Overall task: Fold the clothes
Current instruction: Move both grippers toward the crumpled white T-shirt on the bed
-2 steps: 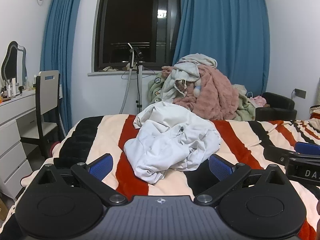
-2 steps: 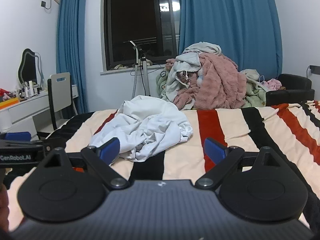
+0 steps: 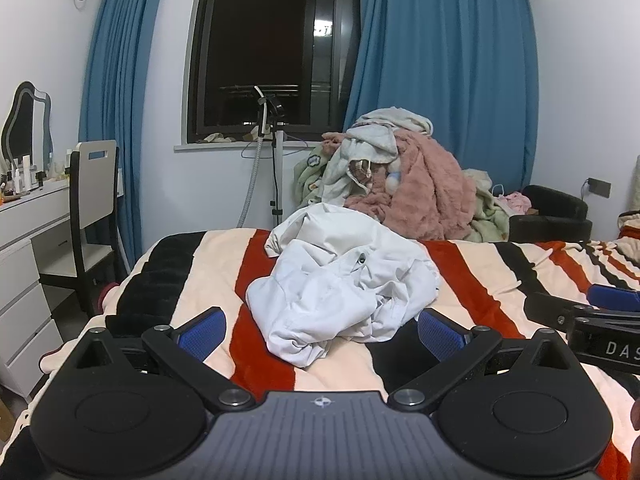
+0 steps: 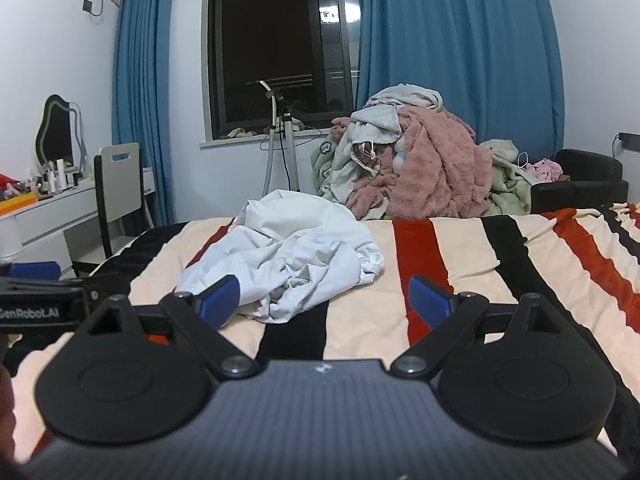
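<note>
Fingers (image 3: 202,332) spread, empty; white garment (image 3: 344,284) crumpled, no clear axis.

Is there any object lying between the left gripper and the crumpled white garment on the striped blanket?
Nothing visible. Only bare striped blanket separates the open left gripper from the crumpled white garment.

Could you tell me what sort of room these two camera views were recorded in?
Most likely a home bedroom at night. A bed with a striped blanket fills the foreground, a crumpled white garment lies on it, and a dressing table with a mirror stands beside blue curtains and a dark window.
</note>
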{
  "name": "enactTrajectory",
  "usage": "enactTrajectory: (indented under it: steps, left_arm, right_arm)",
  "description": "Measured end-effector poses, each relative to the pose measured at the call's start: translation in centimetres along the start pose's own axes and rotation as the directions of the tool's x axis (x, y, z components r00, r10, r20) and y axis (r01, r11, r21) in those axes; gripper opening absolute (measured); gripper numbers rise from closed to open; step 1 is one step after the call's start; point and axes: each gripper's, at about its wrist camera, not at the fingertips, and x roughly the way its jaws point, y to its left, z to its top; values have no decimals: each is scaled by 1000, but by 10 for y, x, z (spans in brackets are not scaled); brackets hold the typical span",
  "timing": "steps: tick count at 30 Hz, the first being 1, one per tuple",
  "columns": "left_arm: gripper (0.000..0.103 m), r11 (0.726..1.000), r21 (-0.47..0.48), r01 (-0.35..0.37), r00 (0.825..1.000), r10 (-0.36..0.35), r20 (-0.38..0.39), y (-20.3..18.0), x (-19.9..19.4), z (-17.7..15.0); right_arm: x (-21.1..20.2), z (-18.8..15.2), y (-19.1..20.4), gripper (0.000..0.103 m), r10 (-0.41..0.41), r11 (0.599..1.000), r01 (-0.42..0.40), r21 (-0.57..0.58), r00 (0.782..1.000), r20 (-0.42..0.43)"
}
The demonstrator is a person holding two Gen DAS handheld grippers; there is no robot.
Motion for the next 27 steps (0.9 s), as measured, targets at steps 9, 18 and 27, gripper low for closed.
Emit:
enactTrajectory:
  steps: [9, 18, 27]
  left_arm:
    - [103, 1000, 14, -16, 1000, 16, -2, -17, -6, 1]
    - [103, 1000, 9, 4, 1000, -4, -10, -22, -2, -8]
    - [103, 999, 45, -10, 1000, 10, 3, -33, 4, -18]
  right_arm:
    - [7, 2, 3, 93, -2, 1000, 2, -5, 1000, -4]
    - [12, 2, -9, 93, -2, 997, 1, 74, 1000, 10]
    - [-1, 12, -22, 93, -25, 993, 10, 115, 991, 130]
